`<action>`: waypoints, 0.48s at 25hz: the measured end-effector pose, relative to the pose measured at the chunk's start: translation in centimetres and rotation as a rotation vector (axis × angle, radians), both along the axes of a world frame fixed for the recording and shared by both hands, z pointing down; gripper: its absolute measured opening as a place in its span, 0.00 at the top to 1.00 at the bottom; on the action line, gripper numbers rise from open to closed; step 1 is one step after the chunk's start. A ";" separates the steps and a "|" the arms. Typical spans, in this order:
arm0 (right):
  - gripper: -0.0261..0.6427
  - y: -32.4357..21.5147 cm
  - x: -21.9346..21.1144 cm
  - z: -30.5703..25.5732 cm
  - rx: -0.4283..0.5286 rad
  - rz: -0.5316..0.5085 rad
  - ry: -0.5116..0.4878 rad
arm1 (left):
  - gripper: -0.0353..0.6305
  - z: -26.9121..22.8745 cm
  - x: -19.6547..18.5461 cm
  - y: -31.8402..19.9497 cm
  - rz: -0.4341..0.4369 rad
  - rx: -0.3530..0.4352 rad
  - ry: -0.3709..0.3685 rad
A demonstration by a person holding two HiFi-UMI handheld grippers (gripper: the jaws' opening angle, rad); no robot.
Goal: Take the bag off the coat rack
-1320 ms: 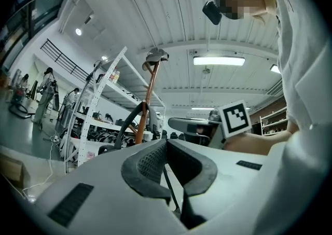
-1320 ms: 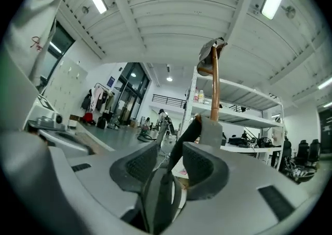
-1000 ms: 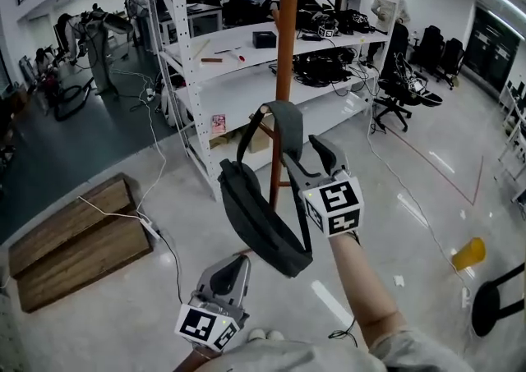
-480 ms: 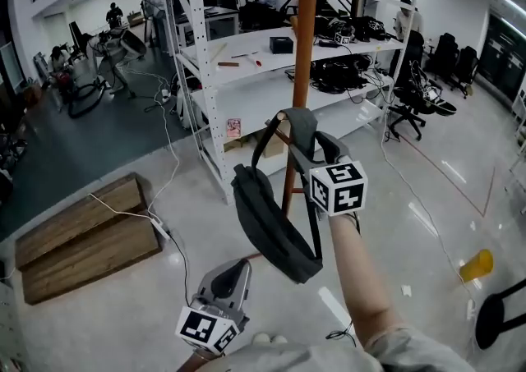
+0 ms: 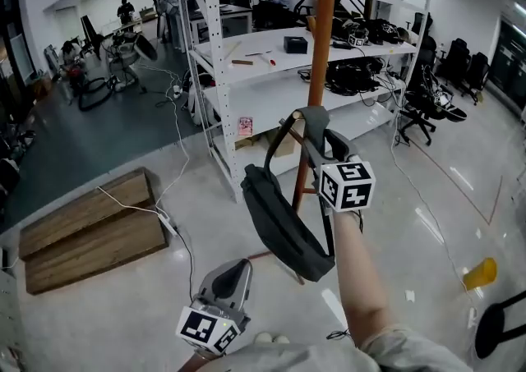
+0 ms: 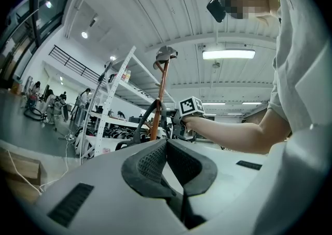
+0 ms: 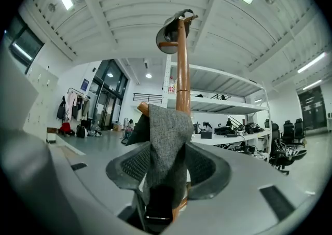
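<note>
The right gripper (image 7: 168, 144), jaws spread but just closing, straddles the bag (image 5: 283, 227) strap (image 7: 165, 120) on the peg (image 7: 143, 107). It should pinch firmly, then lift it off.

I log: bag (image 5: 283, 227) dark grey, strap (image 7: 165, 140) heathered grey weave; coat rack (image 5: 320, 58) orange-brown; shelving (image 5: 263, 40) white; floor (image 5: 99, 305) glossy pale grey; planks (image 5: 90, 235) brown.
</note>
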State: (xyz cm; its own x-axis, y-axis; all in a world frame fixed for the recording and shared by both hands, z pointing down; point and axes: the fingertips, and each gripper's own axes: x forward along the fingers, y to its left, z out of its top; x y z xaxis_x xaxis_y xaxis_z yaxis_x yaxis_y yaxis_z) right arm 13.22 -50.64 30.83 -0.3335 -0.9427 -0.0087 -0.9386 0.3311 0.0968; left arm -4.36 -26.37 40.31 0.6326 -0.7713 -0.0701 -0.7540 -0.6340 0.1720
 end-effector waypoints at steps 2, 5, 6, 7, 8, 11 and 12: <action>0.74 0.1 -0.1 -0.2 0.009 -0.005 0.027 | 0.92 0.0 -0.2 0.0 -0.005 0.001 0.000; 0.81 0.3 -0.3 -0.4 0.036 -0.015 0.032 | 0.92 -0.2 -0.5 0.1 -0.011 0.006 0.000; 0.82 0.4 -0.3 -0.4 0.043 -0.012 0.033 | 0.92 -0.2 -0.6 0.1 -0.013 0.007 0.001; 0.82 0.5 -0.2 -0.4 0.047 -0.008 0.038 | 0.92 -0.2 -0.7 0.2 -0.016 0.007 0.001; 0.82 0.5 -0.1 -0.5 0.050 -0.002 0.048 | 0.92 -0.2 -0.7 0.2 -0.018 0.006 0.001; 0.83 0.5 0.0 -0.8 0.070 0.004 0.067 | 0.92 -0.2 -1.0 0.5 -0.024 0.006 0.000; 0.83 0.6 0.0 -0.8 0.079 0.002 0.062 | 0.92 -0.1 -1.1 0.5 -0.027 0.006 -0.001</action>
